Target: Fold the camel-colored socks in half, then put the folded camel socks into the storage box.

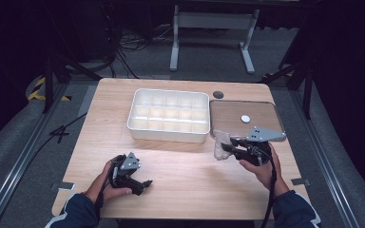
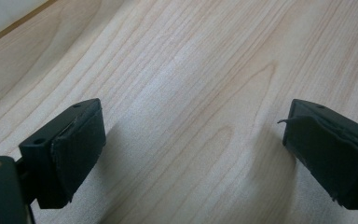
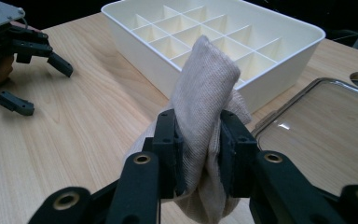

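Note:
A beige rolled sock [image 3: 205, 107] is pinched between the pads of my right gripper [image 3: 200, 149], which is shut on it and holds it off the table. From the high view the sock [image 1: 221, 145] hangs just in front of the white divided box [image 1: 168, 135], at that box's right front corner, with my right gripper [image 1: 228, 148] pointing left. My left gripper [image 1: 145, 185] rests low over the wooden table [image 1: 185, 175] at the front left. Its jaws stand wide apart with bare wood between them [image 2: 191, 140].
The white box has several empty compartments [image 3: 223, 35]. A clear lid or tray [image 1: 247, 126] lies flat to the right of the box, with a small white disc [image 1: 245, 118] on it. A round dark hole [image 1: 218, 94] sits in the table behind it.

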A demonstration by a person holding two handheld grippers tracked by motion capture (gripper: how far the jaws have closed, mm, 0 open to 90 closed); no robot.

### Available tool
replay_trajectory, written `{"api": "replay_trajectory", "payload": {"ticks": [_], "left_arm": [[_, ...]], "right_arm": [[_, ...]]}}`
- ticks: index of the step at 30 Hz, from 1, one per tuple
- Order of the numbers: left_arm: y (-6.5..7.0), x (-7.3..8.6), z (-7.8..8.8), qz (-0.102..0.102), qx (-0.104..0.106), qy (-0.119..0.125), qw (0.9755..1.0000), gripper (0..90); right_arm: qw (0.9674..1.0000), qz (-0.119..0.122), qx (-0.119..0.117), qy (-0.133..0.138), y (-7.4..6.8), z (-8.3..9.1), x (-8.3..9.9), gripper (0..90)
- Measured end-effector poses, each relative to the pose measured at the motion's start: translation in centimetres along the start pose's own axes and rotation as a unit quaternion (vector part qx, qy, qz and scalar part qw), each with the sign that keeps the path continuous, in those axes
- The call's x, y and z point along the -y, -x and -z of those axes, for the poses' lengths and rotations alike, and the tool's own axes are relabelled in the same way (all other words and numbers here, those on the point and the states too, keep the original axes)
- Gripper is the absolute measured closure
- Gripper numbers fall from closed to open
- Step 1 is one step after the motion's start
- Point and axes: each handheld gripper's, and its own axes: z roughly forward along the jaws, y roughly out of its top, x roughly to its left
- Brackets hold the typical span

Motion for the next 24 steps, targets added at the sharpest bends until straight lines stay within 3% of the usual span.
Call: {"api": "replay_trajectory", "payload": {"ticks": [13,17,24], "left_arm": [[0.0,-0.1,-0.2,0.001,0.001,0.0,1.0,5.0],[0.0,-0.1,-0.2,0.001,0.001,0.0,1.0,5.1],[0.1,-0.1,-0.2,0.003,0.001,0.0,1.0,5.0]], "right_arm": [[0.9996,-0.007,0.02,0.021,0.5,1.1,-0.1,71.4],[0.9993,-0.016,0.013,0.032,0.5,1.3,-0.2,71.4],[0.9991,-0.01,0.017,0.038,0.5,1.5,-0.6,71.3]]}}
